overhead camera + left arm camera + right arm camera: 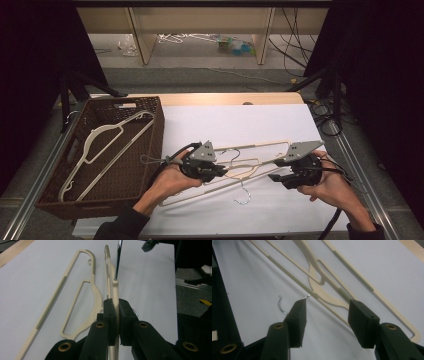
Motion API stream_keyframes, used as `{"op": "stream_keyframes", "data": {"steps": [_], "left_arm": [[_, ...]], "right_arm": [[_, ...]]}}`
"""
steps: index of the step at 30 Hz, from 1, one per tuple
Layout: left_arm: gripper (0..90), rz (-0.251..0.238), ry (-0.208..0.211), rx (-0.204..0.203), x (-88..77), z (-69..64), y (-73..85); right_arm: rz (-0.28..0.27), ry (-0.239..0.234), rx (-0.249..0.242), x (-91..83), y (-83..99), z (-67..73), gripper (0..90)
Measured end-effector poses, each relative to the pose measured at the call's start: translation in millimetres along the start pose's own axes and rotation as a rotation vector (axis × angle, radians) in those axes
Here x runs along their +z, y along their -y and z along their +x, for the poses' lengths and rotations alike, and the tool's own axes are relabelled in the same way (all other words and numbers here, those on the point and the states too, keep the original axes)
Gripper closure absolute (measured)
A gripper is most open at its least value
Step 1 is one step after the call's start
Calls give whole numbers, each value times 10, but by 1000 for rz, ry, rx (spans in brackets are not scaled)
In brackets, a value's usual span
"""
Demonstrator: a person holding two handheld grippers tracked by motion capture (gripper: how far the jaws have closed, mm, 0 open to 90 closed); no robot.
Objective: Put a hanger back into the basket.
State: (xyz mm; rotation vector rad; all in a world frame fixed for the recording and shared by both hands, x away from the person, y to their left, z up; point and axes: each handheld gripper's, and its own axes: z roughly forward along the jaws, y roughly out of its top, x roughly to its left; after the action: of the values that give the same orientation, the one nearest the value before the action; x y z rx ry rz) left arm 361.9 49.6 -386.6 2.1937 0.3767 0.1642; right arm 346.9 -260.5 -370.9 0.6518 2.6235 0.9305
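Observation:
A cream plastic hanger [225, 186] with a metal hook [242, 197] lies across the white sheet between my hands. My left gripper [220, 172] is shut on this hanger near its neck. In the left gripper view the pads [110, 315] pinch the hanger [115, 288] edge-on, with its metal hook [118, 257] rising beyond. My right gripper [272, 176] is open at the hanger's right end. In the right gripper view [325, 311] the hanger's bar [324, 301] crosses behind the spread jaws and no pad presses on it. A second cream hanger [260, 147] lies flat just beyond.
A brown wicker basket [156, 131] stands at the left of the table with another cream hanger [107, 145] inside. The table's metal rails run along both sides. Cables and shelving legs stand on the floor beyond the far edge.

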Motion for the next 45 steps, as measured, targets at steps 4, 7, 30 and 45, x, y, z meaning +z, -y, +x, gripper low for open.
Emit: {"op": "stream_keyframes", "data": {"steps": [4,7,30,45], "left_arm": [[855,-29,-36,-64,-112,11,-69],[855,-53,-51,-78,-213,23,-154],[856,-235,-219,-191,-1684,408,-552],[856,-232,-432,-227,-2325,819,-8]], "right_arm": [[-42,-15,57,-63,38,42,427],[-89,9,99,-77,93,50,405],[-254,92,227,89,314,128,307],[-244,82,245,153,342,132,298]]}}
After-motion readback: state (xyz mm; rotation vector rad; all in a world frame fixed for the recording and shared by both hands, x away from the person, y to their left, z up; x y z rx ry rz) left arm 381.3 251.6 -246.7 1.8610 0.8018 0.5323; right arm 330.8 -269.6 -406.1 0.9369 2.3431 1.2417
